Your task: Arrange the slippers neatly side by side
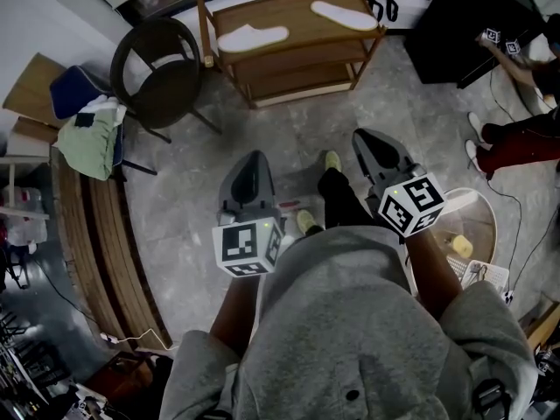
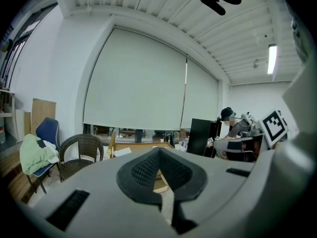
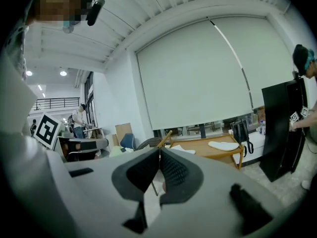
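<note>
1. Closest under the head camera is my grey sweatshirt [image 1: 350, 322], with both grippers held out in front of it above the floor [image 1: 262, 138].
2. Both white slippers lie on the top board of the wooden rack [image 1: 289, 55], well ahead of me. One slipper [image 1: 252, 36] is towards the left end. The other slipper [image 1: 344, 14] is towards the right end. They are well apart and turned at different angles, so not side by side.
3. My left gripper [image 1: 255, 160] points at the rack from a distance. Its fingers [image 2: 141, 170] are together, touching at the tips, with nothing between them.
4. My right gripper [image 1: 367, 138] is just as far back. Its fingers [image 3: 173, 170] are pressed together too and hold nothing.
5. Each gripper carries its marker cube near my hands, the left cube [image 1: 248, 245] and the right cube [image 1: 411, 204].
6. Between the grippers I see my dark trouser leg and my yellow-green shoes [image 1: 332, 160] on the floor.
7. Left of the rack stands a dark wicker chair [image 1: 162, 73]. Further left is a blue chair [image 1: 70, 90] with a pale green cloth [image 1: 92, 138] draped on it.
8. Right of the rack stands a black cabinet [image 1: 464, 24]. Another person in red trousers [image 1: 525, 143] is at the far right edge.
</note>
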A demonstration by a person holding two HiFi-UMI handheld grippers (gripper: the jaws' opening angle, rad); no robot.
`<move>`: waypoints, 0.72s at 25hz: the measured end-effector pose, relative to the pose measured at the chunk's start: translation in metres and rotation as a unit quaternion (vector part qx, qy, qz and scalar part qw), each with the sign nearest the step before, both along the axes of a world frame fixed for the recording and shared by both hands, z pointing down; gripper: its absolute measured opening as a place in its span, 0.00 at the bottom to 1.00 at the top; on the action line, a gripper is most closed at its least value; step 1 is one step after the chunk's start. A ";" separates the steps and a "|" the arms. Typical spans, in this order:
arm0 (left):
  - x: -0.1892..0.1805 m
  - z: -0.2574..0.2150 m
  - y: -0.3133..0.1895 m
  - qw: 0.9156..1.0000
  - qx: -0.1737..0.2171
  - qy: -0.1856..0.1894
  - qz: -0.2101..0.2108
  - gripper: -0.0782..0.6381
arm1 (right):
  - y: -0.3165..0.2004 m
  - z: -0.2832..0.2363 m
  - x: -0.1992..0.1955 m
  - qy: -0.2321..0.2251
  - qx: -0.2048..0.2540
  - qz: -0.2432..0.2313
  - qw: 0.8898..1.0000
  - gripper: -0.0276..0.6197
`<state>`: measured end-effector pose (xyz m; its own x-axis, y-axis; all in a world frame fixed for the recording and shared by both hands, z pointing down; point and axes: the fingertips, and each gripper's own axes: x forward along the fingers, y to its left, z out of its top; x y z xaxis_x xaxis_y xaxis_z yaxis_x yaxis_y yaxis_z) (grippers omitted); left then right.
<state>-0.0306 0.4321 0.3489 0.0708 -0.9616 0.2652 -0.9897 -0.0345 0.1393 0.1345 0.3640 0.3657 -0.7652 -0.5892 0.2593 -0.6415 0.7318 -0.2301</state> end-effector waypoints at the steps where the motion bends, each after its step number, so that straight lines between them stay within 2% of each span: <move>1: -0.001 0.002 -0.001 1.000 0.000 0.001 0.000 0.13 | -0.001 0.001 -0.001 0.000 0.001 0.001 1.000 0.09; 10: -0.009 0.008 -0.035 1.000 -0.003 0.001 -0.004 0.13 | -0.040 0.009 -0.004 0.000 0.000 0.002 1.000 0.09; 14: -0.017 0.015 -0.068 1.000 -0.009 0.004 -0.006 0.13 | -0.074 0.019 -0.013 0.002 -0.002 -0.001 1.000 0.09; 18: -0.023 0.017 -0.121 1.000 -0.018 0.003 -0.004 0.13 | -0.128 0.025 -0.018 0.002 -0.011 0.001 1.000 0.09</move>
